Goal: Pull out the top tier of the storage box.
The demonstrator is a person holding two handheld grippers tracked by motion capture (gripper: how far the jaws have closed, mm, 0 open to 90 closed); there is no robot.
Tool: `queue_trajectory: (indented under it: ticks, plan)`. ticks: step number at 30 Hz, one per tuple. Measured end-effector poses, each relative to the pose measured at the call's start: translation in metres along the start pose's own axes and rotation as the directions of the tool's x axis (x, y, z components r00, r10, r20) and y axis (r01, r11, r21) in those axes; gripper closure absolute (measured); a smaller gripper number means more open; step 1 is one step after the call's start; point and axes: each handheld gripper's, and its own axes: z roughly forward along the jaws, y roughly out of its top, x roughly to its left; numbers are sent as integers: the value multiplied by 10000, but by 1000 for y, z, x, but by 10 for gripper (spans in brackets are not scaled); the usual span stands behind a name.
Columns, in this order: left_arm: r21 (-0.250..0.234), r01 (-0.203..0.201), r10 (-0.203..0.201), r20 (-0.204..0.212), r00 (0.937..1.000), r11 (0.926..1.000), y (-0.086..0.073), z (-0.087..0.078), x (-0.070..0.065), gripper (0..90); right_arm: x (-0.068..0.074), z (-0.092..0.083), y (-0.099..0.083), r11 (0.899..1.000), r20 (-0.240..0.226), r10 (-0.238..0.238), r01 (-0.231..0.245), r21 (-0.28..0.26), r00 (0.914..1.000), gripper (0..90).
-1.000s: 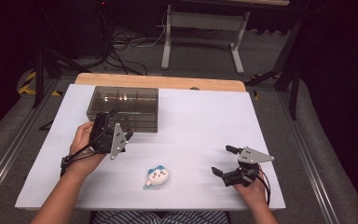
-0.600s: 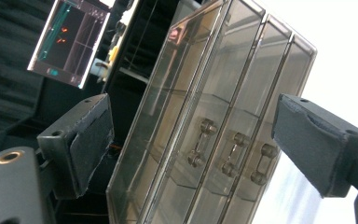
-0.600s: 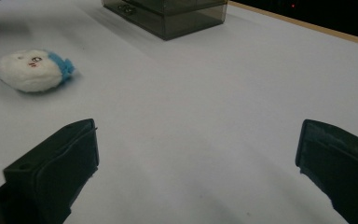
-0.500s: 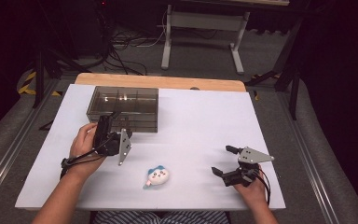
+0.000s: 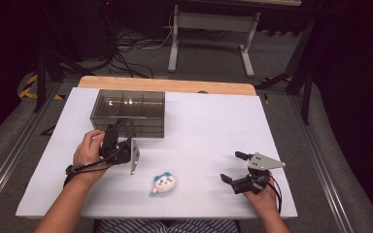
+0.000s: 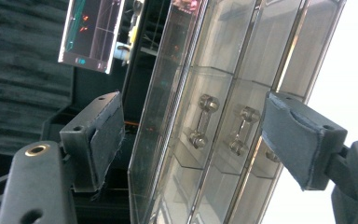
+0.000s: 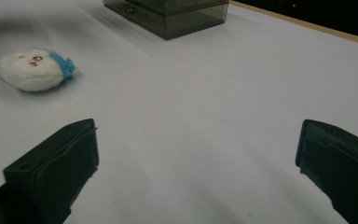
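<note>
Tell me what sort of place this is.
Probably a lab or workshop set up for recording handling tasks: a white-covered table under a fixed camera, loose cables on the floor behind it, and a metal stand in a dark room.

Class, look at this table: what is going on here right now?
A person holds a gripper in each hand. The left gripper, turned on its side, faces the smoky clear drawer box; its jaws have just been closing around the drawer handles without touching them. The right gripper rests open on the white table, and a small plush toy lies between the hands.
</note>
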Motion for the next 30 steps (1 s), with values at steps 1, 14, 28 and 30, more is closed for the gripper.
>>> queue_trajectory:
  ticks: [1, 14, 28, 30]
  plan:
    - [44, -92, 92, -52, 9999, 9999, 0, 0, 0, 239, 0, 0, 0, 10000, -4, -4, 4, -1, 10000, 0]
    - [276, -436, 451, -563, 9974, 9987, 1, 4, -12, 301, 0, 0, 0, 10000, -39, -26, 26, 9, 10000, 0]
    - [390, -706, 743, -1047, 9917, 9967, -3, 10, -20, 418, 0, 1, 0, 10000, -68, -55, 55, 27, 10000, 0]
    - [402, -625, 664, -1046, 9923, 9972, -3, 11, -20, 422, 0, 1, 0, 10000, -64, -62, 62, 31, 10000, 0]
